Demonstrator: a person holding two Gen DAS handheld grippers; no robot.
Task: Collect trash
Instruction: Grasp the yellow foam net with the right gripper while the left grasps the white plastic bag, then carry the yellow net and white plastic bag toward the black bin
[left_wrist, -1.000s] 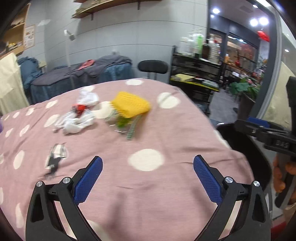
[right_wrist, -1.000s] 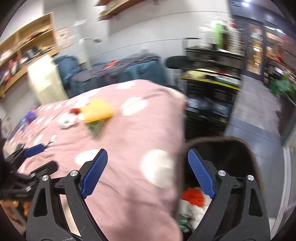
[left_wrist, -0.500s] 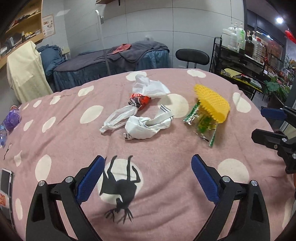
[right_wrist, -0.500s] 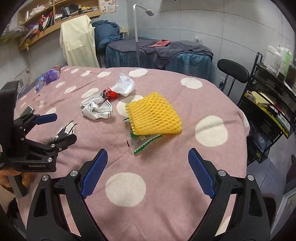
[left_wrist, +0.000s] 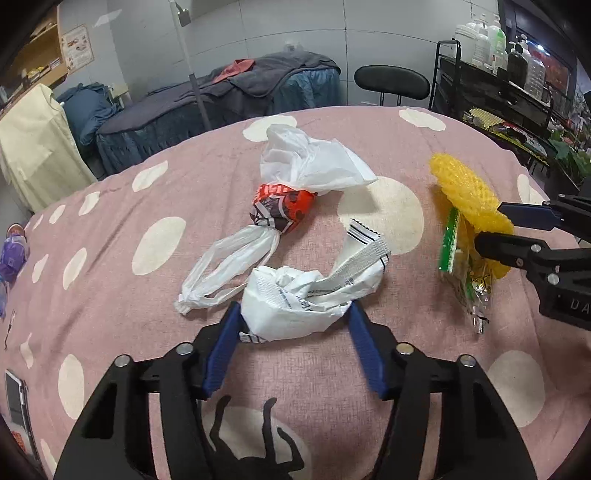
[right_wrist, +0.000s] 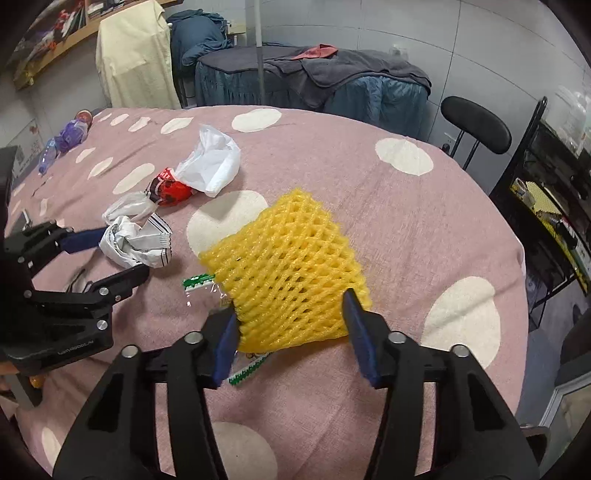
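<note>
- Tongs first: left tongs (left_wrist: 293, 325) have just been closing and now bracket the crumpled white wrapper (left_wrist: 314, 295), both blue pads pressed into its near edge, so clenched on it
- Right tongs (right_wrist: 290, 325) have also just been closing; their pads pinch the near corner of the yellow foam net (right_wrist: 291, 273), clenched on that
- Wrapper looks thin, crinkly and nearly weightless; it should crush rather than resist, and a bite through the bunched middle seems safer than the loose striped flap
- Foam net is a springy open lattice, soft and light, likely to compress and hold well on its rough mesh
- Clear green-edged packet (right_wrist: 201, 284) lies under the net's left side; slick film, probably slippery
- Farther off, a red wrapper (left_wrist: 282, 210) touches a limp white plastic bag (left_wrist: 314, 162), floppy and easy to snag
- All rest on the bench's pink dotted cloth (left_wrist: 461, 369), soft and liable to wrinkle
</note>
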